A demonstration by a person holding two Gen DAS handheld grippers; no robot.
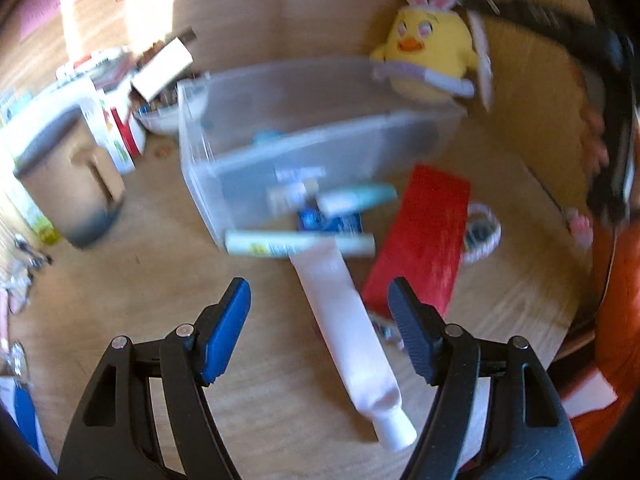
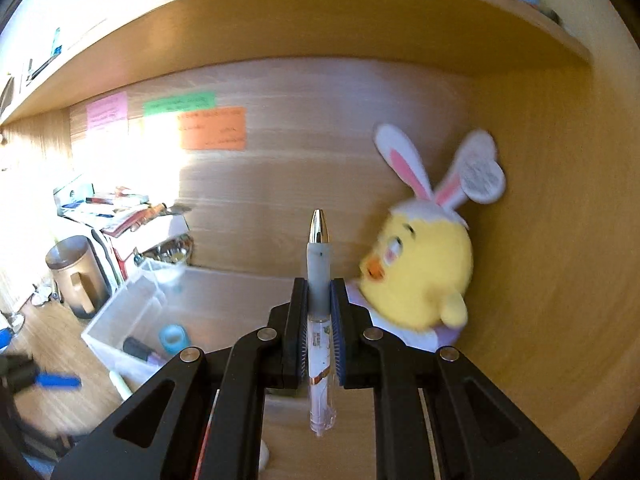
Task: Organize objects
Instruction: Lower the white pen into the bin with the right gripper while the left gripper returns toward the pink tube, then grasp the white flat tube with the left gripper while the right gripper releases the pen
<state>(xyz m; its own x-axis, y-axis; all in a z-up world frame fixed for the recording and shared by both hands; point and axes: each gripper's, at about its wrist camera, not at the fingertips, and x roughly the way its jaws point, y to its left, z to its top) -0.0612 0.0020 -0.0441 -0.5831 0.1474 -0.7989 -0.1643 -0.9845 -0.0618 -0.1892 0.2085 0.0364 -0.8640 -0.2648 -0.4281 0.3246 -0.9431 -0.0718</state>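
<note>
Progress is partial, judging from the left wrist view: a clear plastic bin (image 1: 280,128) is sitting on the wooden surface (image 1: 132,264) with only a few small items showing inside, while a white tube (image 1: 348,332), a long white marker (image 1: 300,244), a red packet (image 1: 420,236), a blue box (image 1: 332,222) and a ring of tape (image 1: 484,232) are still lying loose in front of it, so most of the sorting is remaining. A yellow chick plush (image 1: 432,52) is standing behind the bin. The left tongs (image 1: 320,328) are standing wide and released, gripping nothing, with the white tube lying between and below the two pads; no contact is showing. In the right wrist view, the right tongs (image 2: 319,316) are clenching a pen (image 2: 319,280) by its grey grip section, silver tip pointing upward, held above the surface in front of the plush (image 2: 420,272). The bin (image 2: 120,320) is lying to the lower left, already containing a blue tape roll (image 2: 173,336) and a dark stick-like item (image 2: 138,349). The pen appears bound for that bin, though it is not yet over it.
</note>
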